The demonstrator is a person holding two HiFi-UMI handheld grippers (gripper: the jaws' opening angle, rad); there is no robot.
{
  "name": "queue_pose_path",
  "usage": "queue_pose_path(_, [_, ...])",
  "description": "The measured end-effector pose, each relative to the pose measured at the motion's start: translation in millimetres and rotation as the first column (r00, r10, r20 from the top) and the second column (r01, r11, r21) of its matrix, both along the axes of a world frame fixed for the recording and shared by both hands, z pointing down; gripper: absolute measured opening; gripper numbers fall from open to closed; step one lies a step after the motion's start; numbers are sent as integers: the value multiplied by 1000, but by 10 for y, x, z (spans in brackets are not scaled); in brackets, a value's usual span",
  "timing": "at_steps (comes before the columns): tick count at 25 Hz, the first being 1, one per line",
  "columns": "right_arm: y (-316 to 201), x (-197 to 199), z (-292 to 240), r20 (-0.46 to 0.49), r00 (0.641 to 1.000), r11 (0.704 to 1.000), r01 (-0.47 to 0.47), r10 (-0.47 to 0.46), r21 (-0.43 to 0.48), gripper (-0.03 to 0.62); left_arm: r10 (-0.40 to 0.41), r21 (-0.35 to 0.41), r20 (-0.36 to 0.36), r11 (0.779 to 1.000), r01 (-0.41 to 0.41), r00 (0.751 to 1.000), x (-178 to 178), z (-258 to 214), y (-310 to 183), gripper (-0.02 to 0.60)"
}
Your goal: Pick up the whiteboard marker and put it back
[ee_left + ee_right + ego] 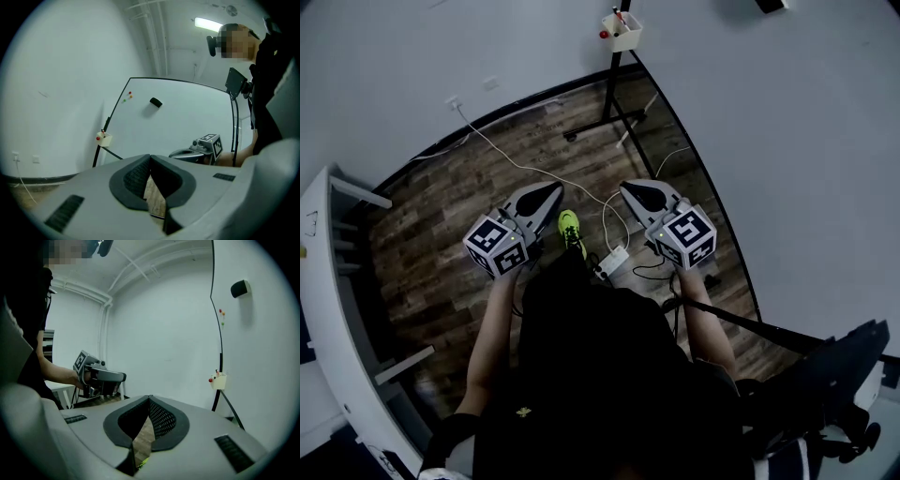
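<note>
While my left fingers (135,177) and right fingers (164,420) are closed on nothing, the whiteboard marker (621,16) seems to stand in the small holder (624,37) at upper middle, on the whiteboard (769,141) edge. It looks light, stiff and slick, so I'd pinch mid-barrel.

The grey left claw (551,190) and grey right claw (630,188) bear black-and-white square-patterned cubes above a streaky brown wood-plank floor (469,178) and a neon yellow-green shoe (569,225).

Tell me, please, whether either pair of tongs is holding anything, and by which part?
Nothing is held. The left tongs and the right tongs are both shut tip to tip, with nothing between them.
</note>
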State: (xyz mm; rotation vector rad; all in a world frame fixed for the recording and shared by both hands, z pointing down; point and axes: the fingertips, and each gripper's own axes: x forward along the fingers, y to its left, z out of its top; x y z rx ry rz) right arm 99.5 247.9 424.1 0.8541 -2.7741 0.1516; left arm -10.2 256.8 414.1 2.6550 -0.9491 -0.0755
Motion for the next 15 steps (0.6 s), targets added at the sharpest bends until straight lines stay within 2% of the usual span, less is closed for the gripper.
queue_pose_path(9, [-1143, -454, -69, -30, 999, 1000, -20, 19, -3, -5, 19, -18, -22, 1000, -20, 1000, -357, -52, -1080, 18])
queue_pose_path(13, [-1653, -703, -126, -54, 998, 1000, -17, 17, 1, -5, 30, -2, -18, 1000, -30, 999, -595, -91, -1616, 18])
queue_pose_path(15, [-1910, -752, -124, -77, 997, 1000, -26, 25, -4, -5, 30, -10, -39, 999, -31, 999, -668, -120, -1898, 18])
